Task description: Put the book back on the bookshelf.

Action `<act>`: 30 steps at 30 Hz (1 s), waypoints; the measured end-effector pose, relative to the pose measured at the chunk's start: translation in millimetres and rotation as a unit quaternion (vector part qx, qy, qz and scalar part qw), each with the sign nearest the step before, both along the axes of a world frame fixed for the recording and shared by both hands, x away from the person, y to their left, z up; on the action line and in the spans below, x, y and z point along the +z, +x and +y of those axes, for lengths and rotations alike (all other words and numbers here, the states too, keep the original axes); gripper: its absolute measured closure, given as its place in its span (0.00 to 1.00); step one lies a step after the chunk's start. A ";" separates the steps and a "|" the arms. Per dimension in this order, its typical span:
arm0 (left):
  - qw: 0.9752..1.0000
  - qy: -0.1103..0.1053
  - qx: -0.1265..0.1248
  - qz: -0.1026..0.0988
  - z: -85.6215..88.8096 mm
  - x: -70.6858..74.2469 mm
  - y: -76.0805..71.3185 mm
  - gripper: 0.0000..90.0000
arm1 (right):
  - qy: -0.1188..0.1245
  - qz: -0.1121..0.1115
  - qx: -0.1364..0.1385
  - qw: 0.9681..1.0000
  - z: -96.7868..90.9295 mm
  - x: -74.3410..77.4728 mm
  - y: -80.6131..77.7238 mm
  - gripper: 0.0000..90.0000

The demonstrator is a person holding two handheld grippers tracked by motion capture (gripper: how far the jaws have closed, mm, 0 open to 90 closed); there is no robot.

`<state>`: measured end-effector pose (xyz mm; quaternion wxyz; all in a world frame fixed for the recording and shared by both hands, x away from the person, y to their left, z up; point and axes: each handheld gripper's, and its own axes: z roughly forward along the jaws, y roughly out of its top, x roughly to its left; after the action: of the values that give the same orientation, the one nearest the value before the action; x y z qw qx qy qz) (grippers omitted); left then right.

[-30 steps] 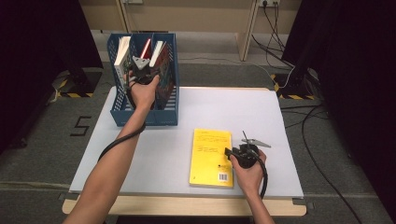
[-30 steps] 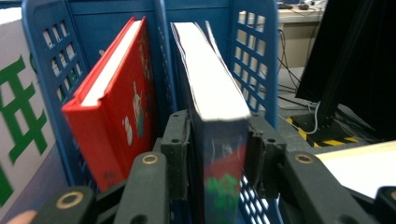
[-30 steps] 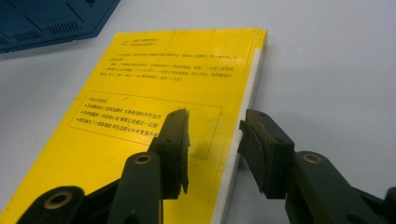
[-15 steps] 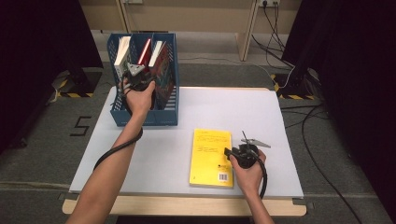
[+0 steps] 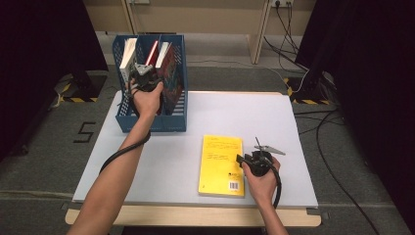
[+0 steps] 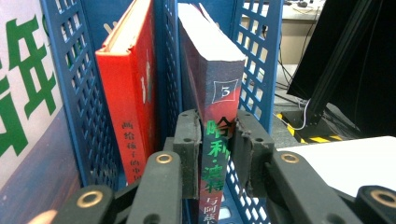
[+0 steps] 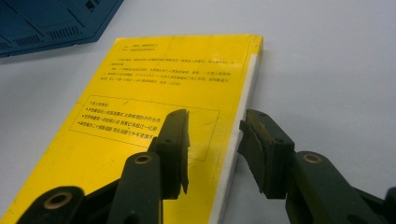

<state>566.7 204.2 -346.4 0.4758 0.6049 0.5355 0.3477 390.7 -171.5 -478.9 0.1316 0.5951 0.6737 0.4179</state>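
A blue file rack (image 5: 147, 122) stands at the table's back left with several upright books. My left gripper (image 5: 142, 73) reaches into it. In the left gripper view its jaws (image 6: 215, 135) have just been closing and now press both sides of the spine of a dark red book (image 6: 219, 88) marked 3. A yellow book (image 5: 220, 161) lies flat at the front right. My right gripper (image 5: 239, 161) stands open across its right edge: one jaw is over the cover (image 7: 140, 84), the other beside the page edge, with the midpoint (image 7: 214, 130) above that edge.
In the rack a red book (image 6: 130, 93) stands one slot left of the gripped one, and a white book with green characters (image 6: 23, 84) is further left. A blue lattice divider (image 6: 254, 56) rises just right of the gripped book. The white tabletop (image 5: 235, 112) spreads between rack and yellow book.
The left hand has shifted only slightly at the rack, settling its gripper onto the books. The right hand and the yellow book have stayed in place.
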 end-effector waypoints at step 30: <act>0.999 -0.013 -0.033 0.011 0.9 -3.7 -23.9 0.56 | -0.001 -0.005 -0.008 1.000 -1.2 5.1 0.6 0.66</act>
<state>542.9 205.1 -350.1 0.4890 0.6197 0.5248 0.3185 391.3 -172.7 -473.8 0.1385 0.5981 0.6687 0.4195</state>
